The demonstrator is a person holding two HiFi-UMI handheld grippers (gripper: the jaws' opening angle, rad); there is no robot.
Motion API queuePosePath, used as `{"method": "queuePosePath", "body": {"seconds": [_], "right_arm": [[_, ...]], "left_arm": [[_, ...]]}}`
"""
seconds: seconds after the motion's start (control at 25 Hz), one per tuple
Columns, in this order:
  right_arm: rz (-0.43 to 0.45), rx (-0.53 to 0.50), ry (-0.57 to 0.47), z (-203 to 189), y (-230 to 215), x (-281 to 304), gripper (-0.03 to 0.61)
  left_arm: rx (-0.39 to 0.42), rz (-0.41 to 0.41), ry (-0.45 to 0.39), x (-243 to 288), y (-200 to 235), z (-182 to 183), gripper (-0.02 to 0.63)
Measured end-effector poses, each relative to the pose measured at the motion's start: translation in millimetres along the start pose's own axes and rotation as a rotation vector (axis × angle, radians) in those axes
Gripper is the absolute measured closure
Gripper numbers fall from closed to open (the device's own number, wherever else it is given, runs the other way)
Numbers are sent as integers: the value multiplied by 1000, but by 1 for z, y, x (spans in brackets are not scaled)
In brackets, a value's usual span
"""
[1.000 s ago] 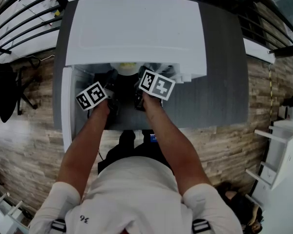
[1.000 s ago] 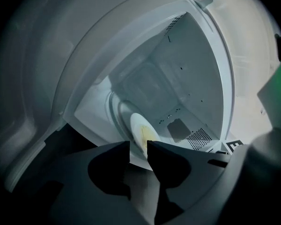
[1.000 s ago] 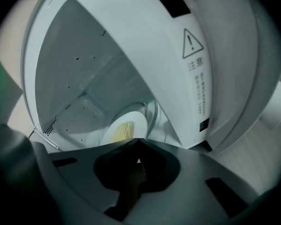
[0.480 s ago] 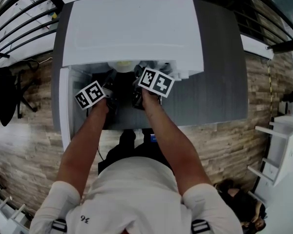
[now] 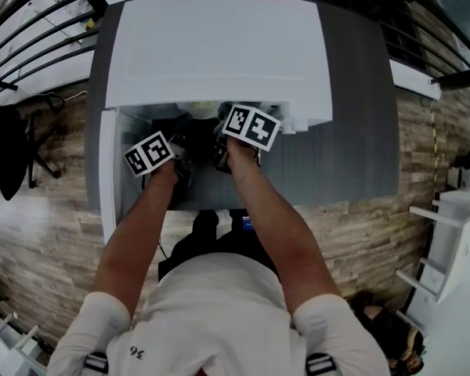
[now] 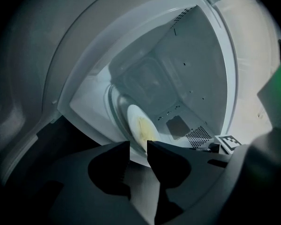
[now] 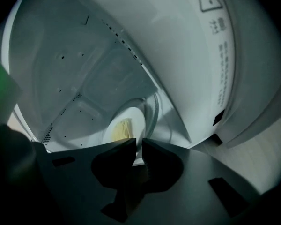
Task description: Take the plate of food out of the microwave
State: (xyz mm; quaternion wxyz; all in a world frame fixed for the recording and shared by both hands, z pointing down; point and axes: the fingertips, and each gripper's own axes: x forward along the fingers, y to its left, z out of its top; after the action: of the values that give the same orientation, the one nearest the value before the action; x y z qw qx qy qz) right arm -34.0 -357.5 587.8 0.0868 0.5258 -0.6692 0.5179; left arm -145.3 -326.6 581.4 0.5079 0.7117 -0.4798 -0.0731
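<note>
The left gripper [image 6: 138,144] and right gripper [image 7: 139,140] reach into the open microwave [image 5: 219,45] from either side, probably so the plate [image 6: 140,125] can come out level. The left gripper's jaws stand a little apart, with the plate's near rim at their mouth but not clearly pinched. The right gripper's jaws have just been closing and are nearly together, with the rim between them, seemingly gripped. Further inside the microwave, the plate of yellow food [image 7: 123,128] sits on the glass turntable [image 6: 113,108]. By my reading it is not yet lifted.
</note>
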Motion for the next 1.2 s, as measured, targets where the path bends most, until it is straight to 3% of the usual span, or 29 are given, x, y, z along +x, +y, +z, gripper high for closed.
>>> {"method": "queuePosePath", "body": {"seconds": [0.72, 1.2], "right_arm": [[50, 122, 22, -8, -13, -28, 557], [24, 41, 25, -11, -22, -36, 557]], "left_arm": [[-59, -61, 4, 4, -3, -2, 517], [-82, -82, 48, 4, -6, -13, 554]]}}
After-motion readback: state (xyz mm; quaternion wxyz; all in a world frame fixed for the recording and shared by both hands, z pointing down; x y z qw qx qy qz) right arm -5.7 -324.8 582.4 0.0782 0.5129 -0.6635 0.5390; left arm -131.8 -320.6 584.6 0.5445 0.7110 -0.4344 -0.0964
